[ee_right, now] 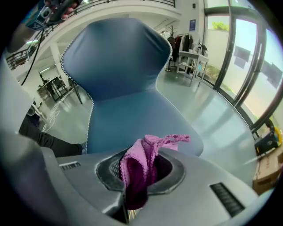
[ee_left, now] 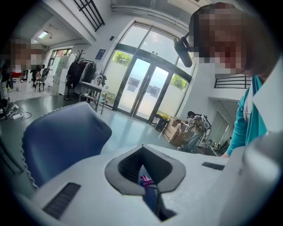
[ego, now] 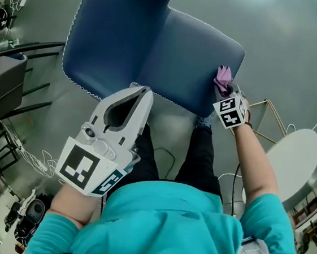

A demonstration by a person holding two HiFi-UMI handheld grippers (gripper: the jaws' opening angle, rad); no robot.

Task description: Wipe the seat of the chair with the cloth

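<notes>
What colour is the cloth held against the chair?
The cloth is pink-purple; the right gripper view shows it best.

The seat (ego: 194,59) is open from its near edge to the backrest (ego: 118,28), which walls the far side. My right hand-held gripper (ego: 225,92) with the cloth (ego: 223,77) takes the right corner; my legs (ego: 201,151) crowd the near edge.

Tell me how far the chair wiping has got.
Done: the pink knitted cloth is clamped in the right tool. In hand: that tool holds the cloth at the near right corner of the blue padded chair seat. Left: strokes across the seat; no wiped patch shows, so progress is unclear. The left tool is shut and empty.
</notes>
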